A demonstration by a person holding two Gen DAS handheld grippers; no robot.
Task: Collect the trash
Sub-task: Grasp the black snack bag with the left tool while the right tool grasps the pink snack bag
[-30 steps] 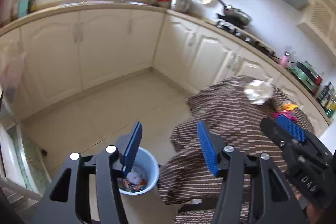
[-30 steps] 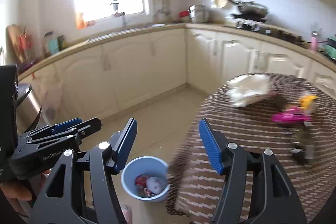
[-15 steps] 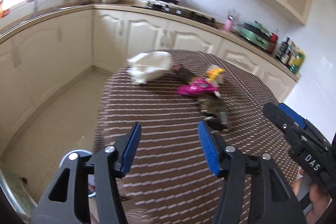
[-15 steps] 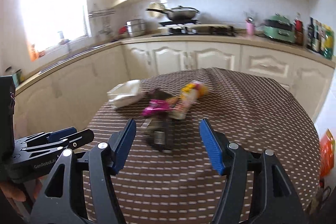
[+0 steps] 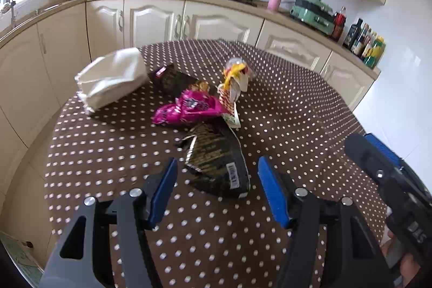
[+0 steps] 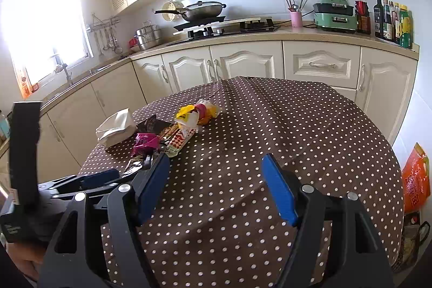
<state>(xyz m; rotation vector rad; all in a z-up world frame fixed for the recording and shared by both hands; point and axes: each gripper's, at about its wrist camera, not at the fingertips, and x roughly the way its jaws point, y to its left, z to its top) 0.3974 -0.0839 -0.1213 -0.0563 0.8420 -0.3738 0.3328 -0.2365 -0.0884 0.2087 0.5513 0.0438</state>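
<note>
Trash lies on a round table with a brown dotted cloth point(image 5: 297, 104). A black and gold wrapper point(image 5: 216, 161) lies just ahead of my open, empty left gripper point(image 5: 217, 188). Beyond it are a pink wrapper point(image 5: 189, 109), another dark wrapper point(image 5: 170, 78), a yellow and white wrapper with a clear cup point(image 5: 235, 77) and a white crumpled bag point(image 5: 113, 77). My right gripper point(image 6: 216, 185) is open and empty over bare cloth, to the right of the trash pile point(image 6: 172, 134). It also shows at the right edge of the left wrist view point(image 5: 388, 172).
Cream kitchen cabinets point(image 6: 243, 64) and a counter with a stove and wok point(image 6: 199, 11) run behind the table. Bottles point(image 6: 391, 18) and a green appliance point(image 6: 334, 15) stand at the counter's right. An orange bag point(image 6: 414, 180) sits on the floor right of the table.
Both grippers have swung from the blue bin on the floor round to the table top. The trash pile is now close ahead of the left gripper. Both stayed open.
</note>
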